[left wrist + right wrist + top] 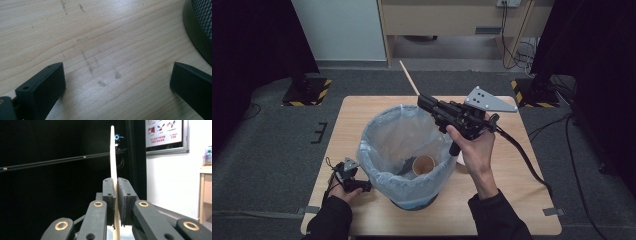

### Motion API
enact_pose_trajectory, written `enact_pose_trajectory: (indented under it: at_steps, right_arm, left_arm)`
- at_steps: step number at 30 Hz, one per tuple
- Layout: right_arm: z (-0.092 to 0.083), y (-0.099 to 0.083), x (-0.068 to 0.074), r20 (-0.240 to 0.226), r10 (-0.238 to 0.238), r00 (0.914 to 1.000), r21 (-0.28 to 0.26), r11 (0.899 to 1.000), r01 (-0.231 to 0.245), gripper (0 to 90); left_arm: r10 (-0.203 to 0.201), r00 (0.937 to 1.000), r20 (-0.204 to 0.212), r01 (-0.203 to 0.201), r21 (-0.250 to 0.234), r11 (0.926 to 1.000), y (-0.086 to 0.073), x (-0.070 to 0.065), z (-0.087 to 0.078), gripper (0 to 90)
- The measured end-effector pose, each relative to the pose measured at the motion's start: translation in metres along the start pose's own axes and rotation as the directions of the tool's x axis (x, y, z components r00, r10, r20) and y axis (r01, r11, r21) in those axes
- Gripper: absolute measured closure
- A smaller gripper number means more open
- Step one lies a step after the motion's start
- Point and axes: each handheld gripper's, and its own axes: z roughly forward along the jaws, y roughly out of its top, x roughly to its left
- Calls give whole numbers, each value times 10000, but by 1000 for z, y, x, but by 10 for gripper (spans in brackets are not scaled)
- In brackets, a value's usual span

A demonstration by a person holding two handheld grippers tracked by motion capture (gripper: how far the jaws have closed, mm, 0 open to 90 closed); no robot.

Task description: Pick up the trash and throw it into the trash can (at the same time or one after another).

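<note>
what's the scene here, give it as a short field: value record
surface: wooden table
bin: mesh waste bin lined with a pale blue bag, standing mid-table
in bin: paper cup, upright, open end up
right gripper: shut on a thin wooden stick, held above the bin's far rim
stick: passes between the pads, long end pointing up and away
left gripper: open, jaws wide apart, nothing between them, low on the table left of the bin

black tongs [426, 102] with brass rivets, grey three-cornered plate, trailing black cable; dark sleeves [331, 220].
</note>
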Motion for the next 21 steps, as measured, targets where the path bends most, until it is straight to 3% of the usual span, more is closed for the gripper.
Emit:
enact_pose_trajectory:
  at_steps: [2,8,11,12,14,15,19,21]
  right_arm:
    - [3,-2,1,-160,-16,9999,128,9999,18,771]
    - [-7,-1,-3,8,-29,10000,26,10000,29,722]
    - [-18,2,-12,366,52,9993,-189,9998,-45,680]
    - [-29,4,-21,796,-39,9968,-226,9997,57,653]
    - [-33,5,-23,929,-57,9957,-244,9997,81,641]
    - [-42,5,-31,1294,-61,9916,-309,9995,102,587]
    - [-55,3,-41,1633,44,9866,-449,9990,30,568]
    - [-67,-3,-54,2045,53,9789,-394,9992,29,525]
  left_arm:
    - [0,10000,0,0,0,10000,0,0,0,0]
    - [1,10000,-1,-1,0,10000,0,0,0,0]
    - [1,10000,-2,-1,1,10000,0,0,0,0]
    - [1,10000,-1,-1,0,10000,0,0,0,0]
    - [1,10000,-2,-1,0,10000,0,0,0,0]
    - [0,10000,-2,0,-1,10000,0,0,0,0]
    - [1,10000,-2,-1,0,10000,0,0,0,0]
    - [23,10000,-5,-23,9,10000,0,0,0,0]
